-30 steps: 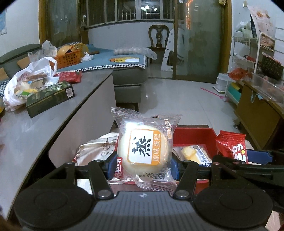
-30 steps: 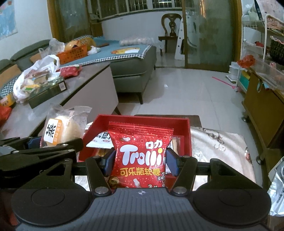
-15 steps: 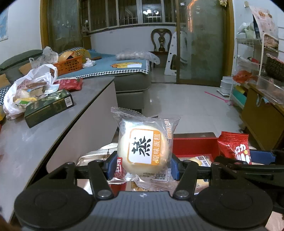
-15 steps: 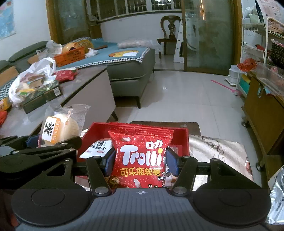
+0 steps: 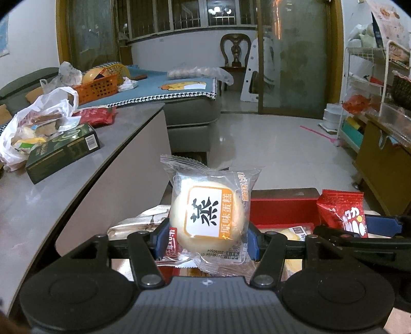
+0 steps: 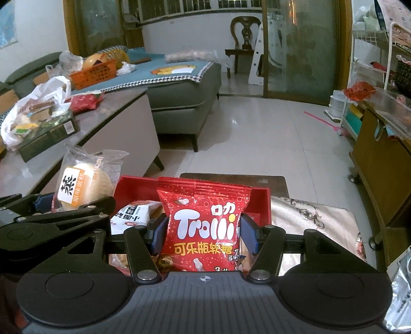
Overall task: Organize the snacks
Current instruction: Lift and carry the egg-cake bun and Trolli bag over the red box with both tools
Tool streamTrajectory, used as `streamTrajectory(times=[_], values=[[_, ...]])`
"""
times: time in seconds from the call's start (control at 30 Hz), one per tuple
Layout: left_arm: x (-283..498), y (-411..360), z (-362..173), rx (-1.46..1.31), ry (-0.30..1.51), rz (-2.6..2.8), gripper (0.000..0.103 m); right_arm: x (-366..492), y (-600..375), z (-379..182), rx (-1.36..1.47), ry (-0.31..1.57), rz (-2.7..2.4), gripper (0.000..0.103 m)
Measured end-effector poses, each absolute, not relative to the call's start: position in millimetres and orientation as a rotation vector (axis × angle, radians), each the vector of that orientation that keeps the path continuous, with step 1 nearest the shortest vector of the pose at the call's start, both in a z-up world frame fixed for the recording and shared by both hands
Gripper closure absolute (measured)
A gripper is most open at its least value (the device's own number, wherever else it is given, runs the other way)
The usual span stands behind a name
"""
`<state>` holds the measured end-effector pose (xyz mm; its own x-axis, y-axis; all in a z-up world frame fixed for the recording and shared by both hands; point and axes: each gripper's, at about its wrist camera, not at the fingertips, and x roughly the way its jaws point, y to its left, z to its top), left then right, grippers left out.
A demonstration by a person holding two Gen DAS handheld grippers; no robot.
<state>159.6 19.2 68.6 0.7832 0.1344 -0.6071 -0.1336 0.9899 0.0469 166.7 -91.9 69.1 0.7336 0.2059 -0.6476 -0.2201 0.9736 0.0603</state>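
Both views are evenly lit by indoor light. Ceiling lamps reflect in the dark barred window (image 5: 185, 12) far ahead of the tongs, and the glossy pale tiled floor (image 6: 257, 133) beyond them shows soft glare. Fisheye bending curves the edges, corners vignette black; focus is sharp.

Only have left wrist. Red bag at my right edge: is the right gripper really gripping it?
Observer: Yes. The right gripper has its jaws shut on the Trolli bag, held upright over the red tray.
Operator: What's right of the tray?
Observer: A patterned cloth, lying flat beside it.
Operator: Anything in the tray near that bag?
Observer: A white packet lies in its left part.
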Motion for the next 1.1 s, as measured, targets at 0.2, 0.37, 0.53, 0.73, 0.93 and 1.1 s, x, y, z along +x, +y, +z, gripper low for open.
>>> streamTrajectory(times=[0.2, 0.37, 0.53, 0.73, 0.93, 1.1], values=[[167.0, 17.8, 64.4, 0.001, 0.661, 0.146, 0.053, 175.1, -92.4, 65.6, -0.027, 0.718, 0.230, 0.037], [172.2, 16.0, 61.9, 0.004, 0.665, 0.147, 0.053, 180.0, -91.7, 62.8, -0.032, 0.721, 0.226, 0.037], [178.8, 16.0, 57.5, 0.002, 0.671, 0.150, 0.053, 185.6, -90.6, 59.9, -0.040, 0.725, 0.222, 0.037], [187.0, 15.8, 50.3, 0.002, 0.684, 0.151, 0.053, 193.6, -90.9, 54.0, -0.052, 0.740, 0.217, 0.037], [193.3, 14.3, 43.3, 0.003, 0.697, 0.155, 0.053, 201.1, -89.8, 48.3, -0.060, 0.752, 0.214, 0.037], [199.8, 13.9, 36.5, 0.003, 0.709, 0.155, 0.053, 206.7, -87.5, 42.9, -0.072, 0.763, 0.208, 0.037]])
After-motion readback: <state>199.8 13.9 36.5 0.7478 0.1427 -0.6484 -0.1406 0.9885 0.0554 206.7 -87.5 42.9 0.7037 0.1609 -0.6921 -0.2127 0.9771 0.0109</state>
